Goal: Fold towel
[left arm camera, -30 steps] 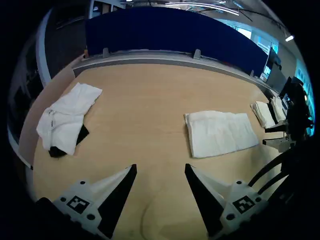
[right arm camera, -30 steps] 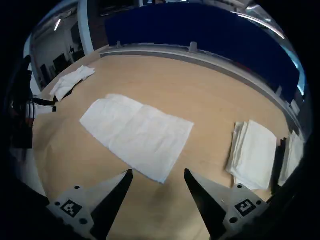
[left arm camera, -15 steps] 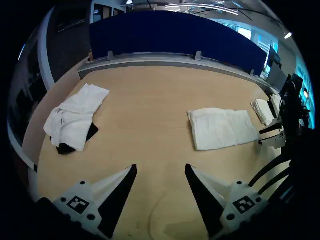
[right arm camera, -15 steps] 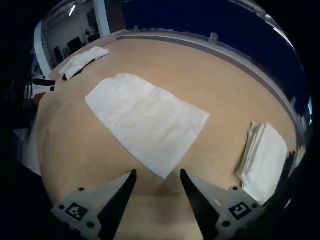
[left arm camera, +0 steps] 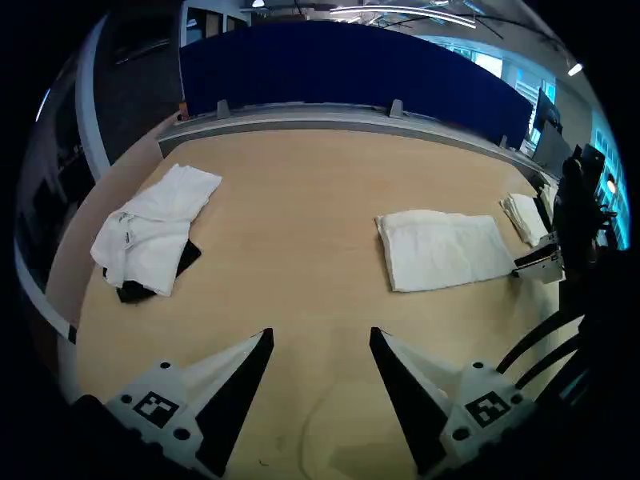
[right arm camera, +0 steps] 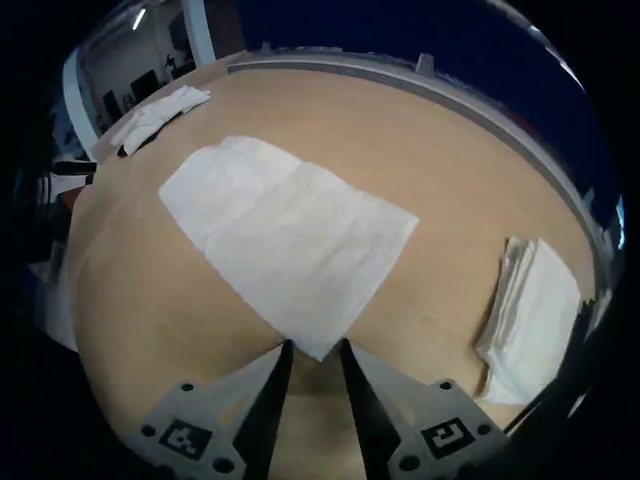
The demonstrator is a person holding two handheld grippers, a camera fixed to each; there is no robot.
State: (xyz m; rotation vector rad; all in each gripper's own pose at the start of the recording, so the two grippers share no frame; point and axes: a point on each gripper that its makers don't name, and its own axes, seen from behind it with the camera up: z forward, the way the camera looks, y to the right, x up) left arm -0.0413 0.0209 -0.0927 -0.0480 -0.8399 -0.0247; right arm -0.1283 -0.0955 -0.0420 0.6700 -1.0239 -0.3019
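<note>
- Pale wooden tabletop (left arm camera: pixel 304 184) runs back to a blue partition (left arm camera: pixel 344 68), with strip lights (left arm camera: pixel 400 10) overhead.
- Towel (right arm camera: pixel 288 240) lies flat in the middle, well apart from a crumpled white heap (left arm camera: pixel 152 232) and a folded stack (right arm camera: pixel 532 316).
- Left hand-held gripper (left arm camera: pixel 320 332) hovers wide open over bare wood.
- Right hand-held gripper (right arm camera: pixel 314 346): fingers narrowly apart, the towel's near corner between them.
- Something dark (left arm camera: pixel 140 290) pokes out under the heap, and I can't make it out.

No words, numbers or brand names are showing legibly anywhere. Black-and-white square markers (left arm camera: pixel 156 406) are sitting on the fingers of the left gripper (left arm camera: pixel 320 332) and the right gripper (right arm camera: pixel 315 346), carrying coded patterns and no letters.
</note>
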